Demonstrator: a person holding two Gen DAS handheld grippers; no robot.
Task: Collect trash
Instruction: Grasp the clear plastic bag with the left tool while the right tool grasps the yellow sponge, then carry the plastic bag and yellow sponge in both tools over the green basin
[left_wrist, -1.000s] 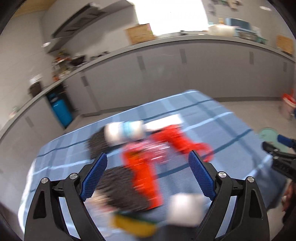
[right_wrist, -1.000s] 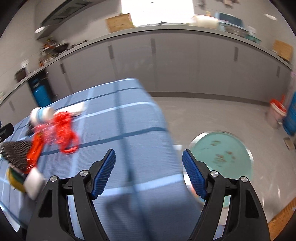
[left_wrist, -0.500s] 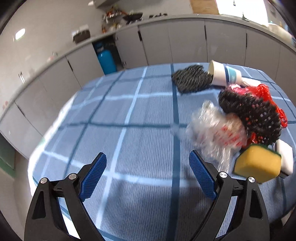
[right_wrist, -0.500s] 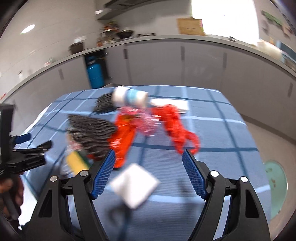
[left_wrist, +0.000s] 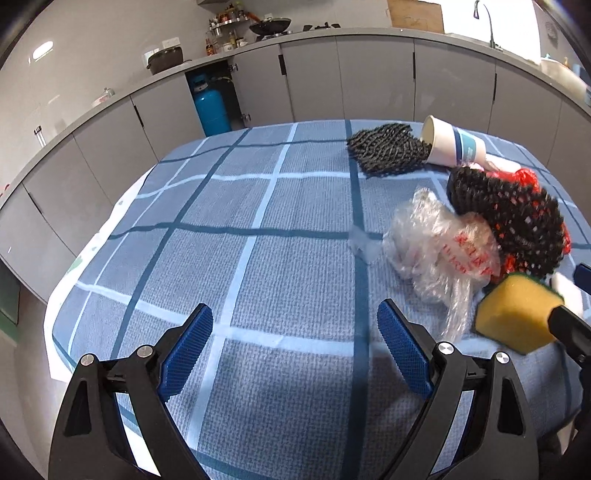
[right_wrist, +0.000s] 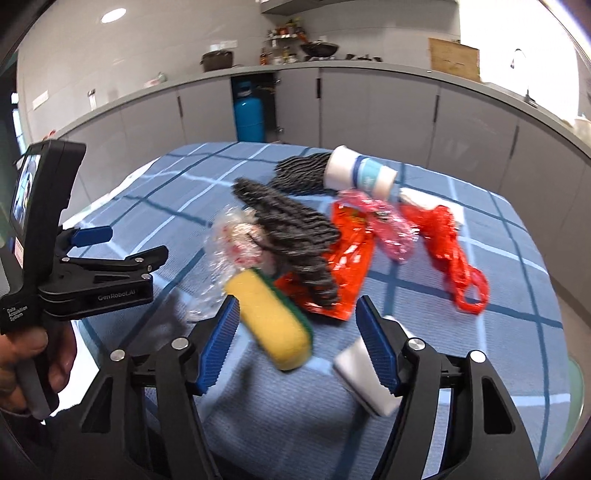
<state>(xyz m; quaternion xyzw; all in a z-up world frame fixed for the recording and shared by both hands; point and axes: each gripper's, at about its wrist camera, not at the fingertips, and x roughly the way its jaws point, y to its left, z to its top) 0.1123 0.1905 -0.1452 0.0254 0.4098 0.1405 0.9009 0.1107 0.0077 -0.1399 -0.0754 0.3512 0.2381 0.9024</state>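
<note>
A trash pile lies on the blue checked tablecloth (left_wrist: 258, 240). It holds a yellow sponge (right_wrist: 271, 325) (left_wrist: 513, 314), a clear plastic bag (left_wrist: 439, 247), two black mesh scrubbers (left_wrist: 509, 218) (left_wrist: 384, 149), a paper cup (right_wrist: 360, 175) on its side, red bags (right_wrist: 447, 243) and a white block (right_wrist: 362, 376). My right gripper (right_wrist: 297, 306) is closing with the sponge between its jaws, and a gap still shows at the right pad. My left gripper (left_wrist: 293, 314) hovers open over bare cloth, left of the pile.
Grey cabinets and a counter curve around behind the table, with a blue gas cylinder (left_wrist: 212, 107) in an open bay. The cloth's left edge (left_wrist: 92, 251) drops off near the left gripper. A person's hand (right_wrist: 48, 354) holds the left gripper's handle.
The left gripper swung left and down from over the pile to bare cloth. The right gripper swept from the table's right edge to the pile and narrowed its jaws around the sponge.
</note>
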